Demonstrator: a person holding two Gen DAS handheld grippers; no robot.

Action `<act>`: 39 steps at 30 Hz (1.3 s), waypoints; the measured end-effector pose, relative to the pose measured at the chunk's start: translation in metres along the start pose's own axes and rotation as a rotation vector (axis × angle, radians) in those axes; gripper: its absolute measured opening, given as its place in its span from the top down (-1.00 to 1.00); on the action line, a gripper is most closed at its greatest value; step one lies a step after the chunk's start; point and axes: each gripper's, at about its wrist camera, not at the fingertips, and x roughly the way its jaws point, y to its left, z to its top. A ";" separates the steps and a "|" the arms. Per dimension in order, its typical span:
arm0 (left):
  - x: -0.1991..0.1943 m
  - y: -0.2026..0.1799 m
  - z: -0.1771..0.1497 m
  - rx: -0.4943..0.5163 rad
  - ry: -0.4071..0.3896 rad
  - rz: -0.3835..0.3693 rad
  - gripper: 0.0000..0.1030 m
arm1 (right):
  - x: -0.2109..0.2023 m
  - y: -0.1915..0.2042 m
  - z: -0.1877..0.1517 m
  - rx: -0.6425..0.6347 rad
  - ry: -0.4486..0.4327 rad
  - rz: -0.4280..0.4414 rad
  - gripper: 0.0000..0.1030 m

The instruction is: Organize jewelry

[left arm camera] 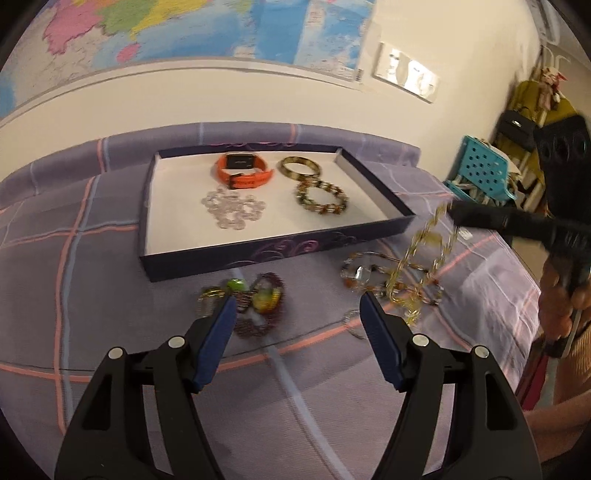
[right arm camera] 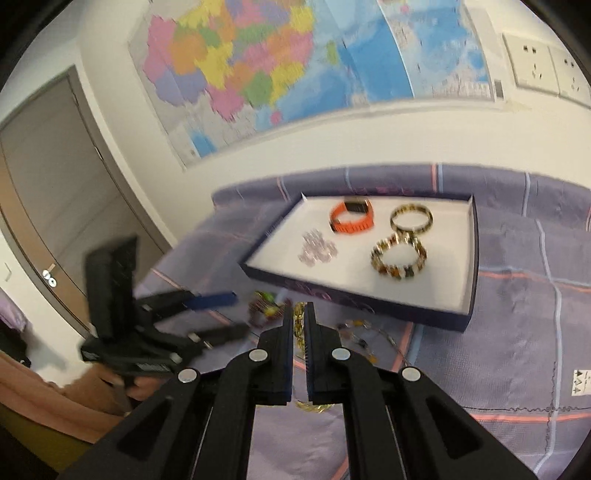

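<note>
A dark blue tray [left arm camera: 258, 254] with a white floor holds an orange watch [left arm camera: 242, 170], a brown bangle [left arm camera: 299, 168], a beaded bracelet [left arm camera: 322, 197] and a clear bead bracelet [left arm camera: 233, 209]. My right gripper [left arm camera: 456, 214] is shut on a gold chain necklace [left arm camera: 417, 258] and holds it hanging beside the tray's near right corner, its lower end among loose jewelry [left arm camera: 373, 273]. In the right wrist view the chain [right arm camera: 300, 332] shows between the shut fingers [right arm camera: 300, 314]. My left gripper [left arm camera: 298, 306] is open and empty above the cloth, near a dark beaded piece [left arm camera: 260, 306].
The tray [right arm camera: 469, 295] sits on a purple plaid cloth [left arm camera: 110, 295] against a wall with a map [left arm camera: 221, 26]. A teal perforated basket [left arm camera: 480, 170] stands beyond the right edge. A door [right arm camera: 55, 206] is at the left in the right wrist view.
</note>
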 end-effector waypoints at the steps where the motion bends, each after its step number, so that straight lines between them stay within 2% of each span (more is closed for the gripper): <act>1: 0.000 -0.003 0.000 0.007 0.001 -0.010 -0.33 | -0.005 0.003 0.002 -0.004 -0.012 0.013 0.92; 4: 0.000 -0.012 -0.001 0.023 0.003 -0.058 -0.33 | -0.014 0.015 0.007 -0.031 -0.032 0.051 0.92; 7: 0.001 -0.018 -0.002 0.039 0.007 -0.079 -0.33 | -0.005 0.023 0.002 -0.053 0.003 0.065 0.92; 11: 0.000 -0.016 -0.006 0.035 0.014 -0.074 -0.33 | 0.010 0.033 -0.008 -0.063 0.050 0.138 0.92; 15: -0.001 -0.003 -0.010 0.003 0.027 -0.042 -0.33 | 0.034 0.028 -0.022 -0.048 0.137 0.137 0.92; 17: 0.000 0.004 -0.012 -0.012 0.036 -0.014 -0.32 | 0.046 0.025 -0.030 -0.065 0.186 0.079 0.85; 19: 0.001 0.010 -0.014 -0.024 0.046 -0.001 -0.32 | 0.051 0.018 -0.034 -0.059 0.191 0.048 0.80; 24: -0.001 0.012 -0.018 -0.017 0.049 -0.003 -0.32 | 0.052 -0.017 -0.033 -0.017 0.163 -0.138 0.34; 26: -0.001 0.007 -0.019 0.002 0.053 -0.014 -0.32 | 0.056 -0.030 -0.034 -0.009 0.173 -0.219 0.21; 27: 0.000 0.006 -0.019 0.008 0.053 -0.015 -0.32 | 0.059 -0.035 -0.035 -0.009 0.177 -0.245 0.08; 29: 0.000 0.002 -0.020 0.020 0.057 -0.022 -0.32 | 0.065 -0.042 -0.038 -0.017 0.188 -0.310 0.01; 33: 0.000 0.005 -0.022 0.009 0.058 -0.019 -0.32 | 0.070 -0.043 -0.042 -0.044 0.201 -0.318 -0.23; 35: -0.001 0.010 -0.022 0.001 0.057 -0.003 -0.32 | 0.073 -0.038 -0.043 -0.082 0.209 -0.336 -0.23; 39: -0.002 0.021 -0.019 -0.014 0.058 0.037 -0.28 | 0.072 -0.032 -0.039 -0.059 0.183 -0.308 -0.20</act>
